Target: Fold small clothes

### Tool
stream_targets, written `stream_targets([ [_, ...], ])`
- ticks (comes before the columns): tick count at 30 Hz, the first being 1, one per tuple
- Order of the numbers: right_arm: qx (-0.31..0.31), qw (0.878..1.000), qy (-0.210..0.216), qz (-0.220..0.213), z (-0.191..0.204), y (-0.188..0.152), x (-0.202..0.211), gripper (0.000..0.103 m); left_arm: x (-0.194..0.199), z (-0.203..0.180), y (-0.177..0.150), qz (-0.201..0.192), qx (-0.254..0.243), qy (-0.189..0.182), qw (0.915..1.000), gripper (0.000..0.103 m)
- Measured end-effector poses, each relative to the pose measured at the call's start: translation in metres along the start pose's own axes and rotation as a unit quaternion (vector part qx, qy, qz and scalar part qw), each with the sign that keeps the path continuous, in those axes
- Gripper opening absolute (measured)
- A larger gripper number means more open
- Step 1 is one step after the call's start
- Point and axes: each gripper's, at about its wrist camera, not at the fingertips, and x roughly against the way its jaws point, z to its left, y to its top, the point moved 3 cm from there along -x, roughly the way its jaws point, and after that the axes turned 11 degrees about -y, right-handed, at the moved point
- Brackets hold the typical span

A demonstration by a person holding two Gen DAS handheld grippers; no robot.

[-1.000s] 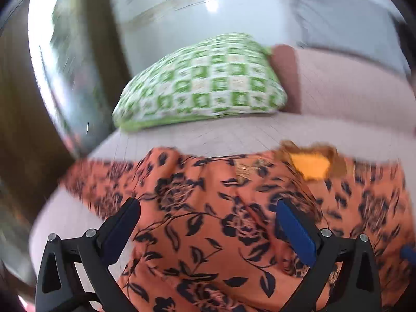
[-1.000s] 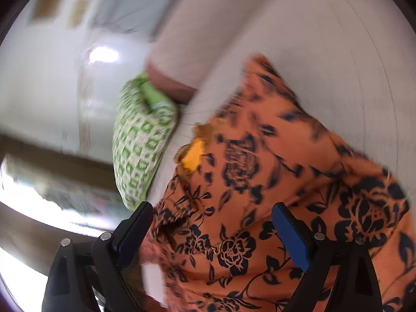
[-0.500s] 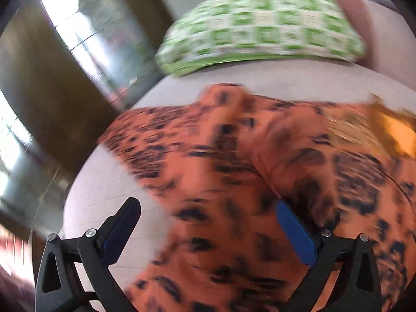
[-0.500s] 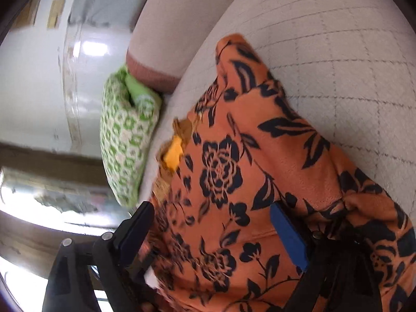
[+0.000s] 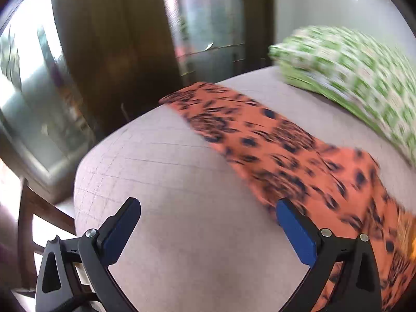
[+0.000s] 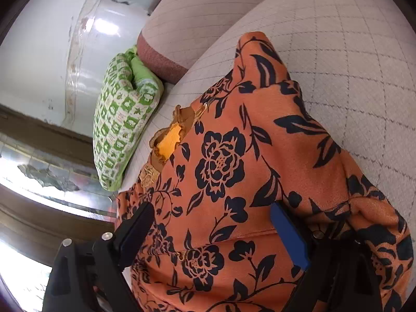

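Garment [image 6: 234, 171] on sofa [image 5: 182, 182] | both hand-held grippers open, empty

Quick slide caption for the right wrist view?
Open right gripper poised over orange floral garment on quilted cushion, green pillow behind.

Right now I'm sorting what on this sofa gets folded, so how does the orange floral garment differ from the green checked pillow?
The orange floral garment lies flat and spread over the seat; the green checked pillow is plump and stuffed. The garment carries dark blue flowers and leaves on orange, the pillow green and white squares. The garment lies under the right gripper; the pillow sits farther off, at the seat's end. Both rest on the beige sofa.
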Motion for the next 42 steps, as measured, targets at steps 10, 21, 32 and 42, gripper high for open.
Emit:
stream_targets([
  [10, 0.03, 0.999, -0.033, -0.011, 0.014, -0.003, -0.007, 0.101, -0.067, 0.09, 0.058, 0.073, 0.137, -0.172, 0.9728, 0.099],
  [21, 0.066, 0.994, -0.077, -0.031, 0.024, -0.011, -0.013, 0.102, -0.113, 0.077, 0.09, 0.123, 0.13, -0.218, 0.9594, 0.068],
  [32, 0.07, 0.993, -0.084, -0.037, 0.028, -0.008, -0.018, 0.103, -0.15, 0.077, 0.117, 0.076, 0.169, -0.225, 0.9566, 0.013],
  [42, 0.005, 0.997, -0.053, -0.052, 0.015, 0.0, -0.01, 0.09, -0.091, 0.045, 0.129, 0.019, 0.067, -0.216, 0.9739, 0.006],
])
